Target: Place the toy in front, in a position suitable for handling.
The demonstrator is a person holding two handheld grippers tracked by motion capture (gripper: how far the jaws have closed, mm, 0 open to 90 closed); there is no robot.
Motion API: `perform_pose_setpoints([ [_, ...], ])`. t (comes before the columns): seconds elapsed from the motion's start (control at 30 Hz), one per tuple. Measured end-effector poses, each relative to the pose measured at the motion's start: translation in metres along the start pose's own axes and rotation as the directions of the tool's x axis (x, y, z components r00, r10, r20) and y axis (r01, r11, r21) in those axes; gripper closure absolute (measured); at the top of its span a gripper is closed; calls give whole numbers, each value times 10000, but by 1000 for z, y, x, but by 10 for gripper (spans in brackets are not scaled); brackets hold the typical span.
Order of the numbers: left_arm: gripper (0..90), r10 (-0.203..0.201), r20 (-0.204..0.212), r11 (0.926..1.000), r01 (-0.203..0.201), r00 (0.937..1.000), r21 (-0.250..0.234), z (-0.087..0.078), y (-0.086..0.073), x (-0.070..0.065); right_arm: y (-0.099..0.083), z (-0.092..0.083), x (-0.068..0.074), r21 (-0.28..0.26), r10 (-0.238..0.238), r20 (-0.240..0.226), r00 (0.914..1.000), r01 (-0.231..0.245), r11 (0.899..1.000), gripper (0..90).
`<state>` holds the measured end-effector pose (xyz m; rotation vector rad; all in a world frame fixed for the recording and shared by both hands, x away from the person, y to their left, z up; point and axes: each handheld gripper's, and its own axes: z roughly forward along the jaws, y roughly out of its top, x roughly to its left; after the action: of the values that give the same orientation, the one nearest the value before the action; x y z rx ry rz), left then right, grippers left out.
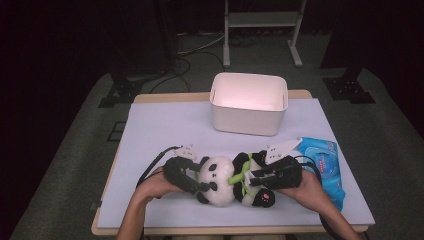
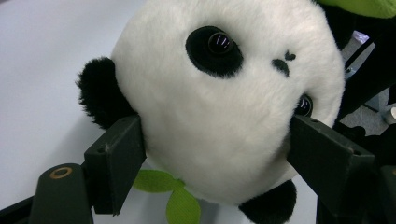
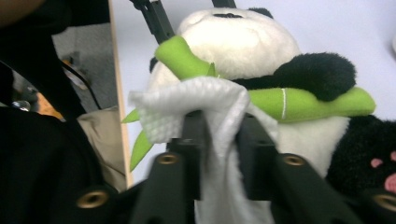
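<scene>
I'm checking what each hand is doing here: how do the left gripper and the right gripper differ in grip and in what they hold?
The left gripper has its jaws spread wide, clamped on the panda's head; the right gripper has its jaws nearly together, pinching a white wipe. The left simply holds the toy, while the right presses the wipe against its green bamboo. Both work on the same panda, lying on the table.

Open mat point(image 1: 165, 125) left of white bin point(image 1: 248, 102).

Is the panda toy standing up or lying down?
Lying down. The panda toy rests lengthwise on the table, head clamped by the left gripper, feet toward the right gripper.
</scene>
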<state>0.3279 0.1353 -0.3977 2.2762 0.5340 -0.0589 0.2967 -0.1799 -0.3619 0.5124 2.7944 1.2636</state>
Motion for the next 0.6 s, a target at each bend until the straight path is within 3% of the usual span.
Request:
perform_pose_setpoints([
  [0.37, 187, -16, -44, 10000, 16, 10000, -32, 0, 0, 0, -17, -13, -6, 30, 198, -170, 9997, -198, 9998, 838],
  [0.6, 187, -48, -38, 10000, 48, 10000, -68, 0, -1, 0, -34, -21, -12, 84, 649, -80, 9979, -649, 9979, 841],
])
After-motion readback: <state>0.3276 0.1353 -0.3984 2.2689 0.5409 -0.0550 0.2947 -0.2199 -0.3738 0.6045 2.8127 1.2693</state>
